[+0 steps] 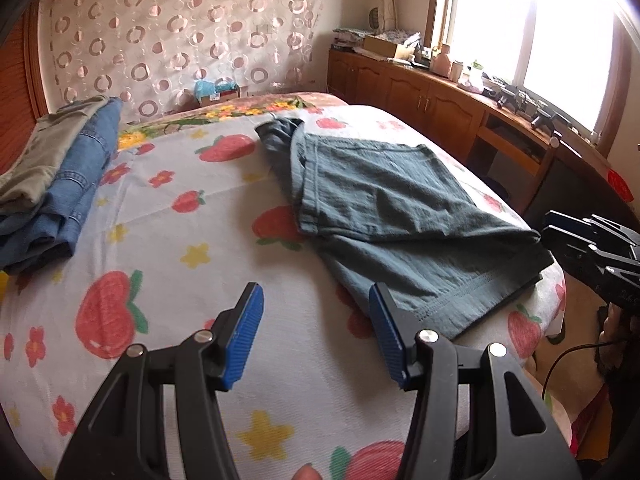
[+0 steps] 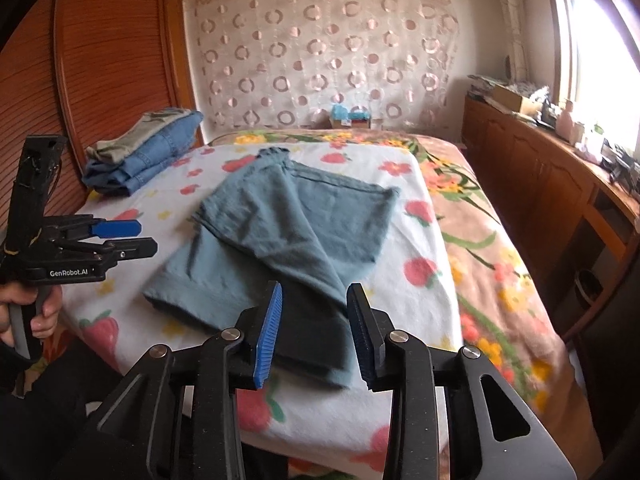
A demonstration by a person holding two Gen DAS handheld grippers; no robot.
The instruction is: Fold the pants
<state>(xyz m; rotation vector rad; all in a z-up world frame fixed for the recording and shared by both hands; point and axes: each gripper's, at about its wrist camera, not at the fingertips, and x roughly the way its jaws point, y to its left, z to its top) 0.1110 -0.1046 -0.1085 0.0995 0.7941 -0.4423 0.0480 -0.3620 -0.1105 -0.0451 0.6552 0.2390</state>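
A pair of teal-grey pants [image 1: 392, 200] [image 2: 288, 232] lies folded over on the strawberry-print sheet [image 1: 168, 240] [image 2: 416, 280], hem toward the bed's near edge. My left gripper [image 1: 316, 300] [image 2: 132, 236] hangs open over bare sheet just left of the hem, nothing between its blue pads [image 1: 246, 336]. My right gripper [image 2: 315, 292] [image 1: 556, 228] is open over the near corner of the pants. The cloth lies below and between its fingers, and the pads [image 2: 268, 332] do not press on it. A hand [image 2: 44, 312] holds the left gripper's handle.
A stack of folded blue jeans and khaki trousers [image 1: 60, 184] [image 2: 148, 152] sits at the bed's far left. A wooden cabinet [image 1: 440, 100] [image 2: 540, 184] loaded with clutter runs under the bright window on the right. A wooden panel [image 2: 100, 60] stands left of the bed.
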